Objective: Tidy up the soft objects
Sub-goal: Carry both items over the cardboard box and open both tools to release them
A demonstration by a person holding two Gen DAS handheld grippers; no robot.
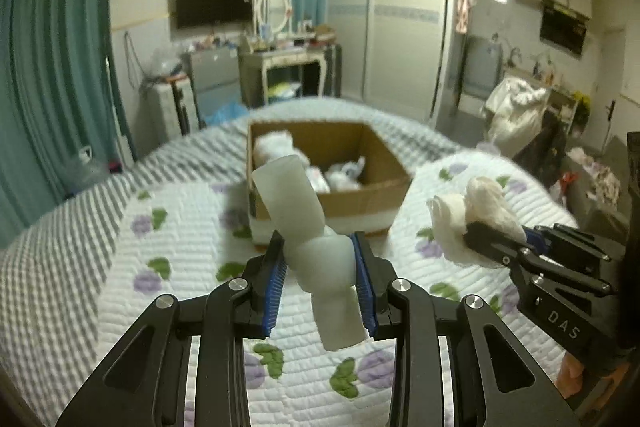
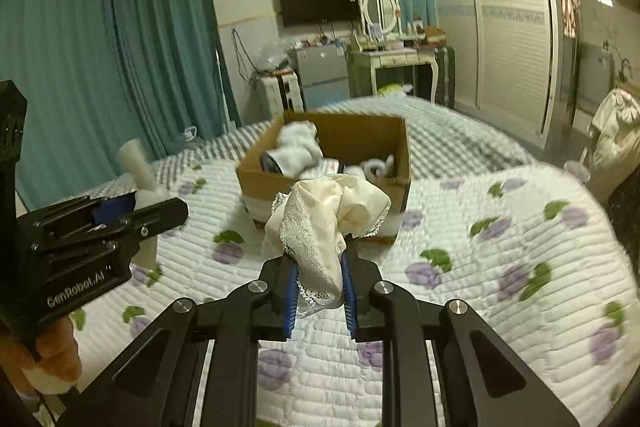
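My left gripper (image 1: pixel 320 267) is shut on a rolled white cloth (image 1: pixel 296 203) and holds it above the quilt, just in front of the cardboard box (image 1: pixel 384 183). My right gripper (image 2: pixel 320 283) is shut on a cream lace-trimmed cloth (image 2: pixel 320 223) and holds it in front of the same box (image 2: pixel 400 151). The box sits on the bed and holds several white soft items (image 2: pixel 298 147). In the left wrist view the right gripper (image 1: pixel 492 231) shows at the right with its cloth (image 1: pixel 476 211). In the right wrist view the left gripper (image 2: pixel 140 215) shows at the left.
The bed has a white quilt with purple flowers (image 1: pixel 160 267) over a grey striped sheet (image 1: pixel 60 267). Teal curtains (image 2: pixel 120 67) hang at the left. A dresser with a mirror (image 2: pixel 392 63), a small fridge and a wardrobe (image 2: pixel 508 27) stand beyond the bed.
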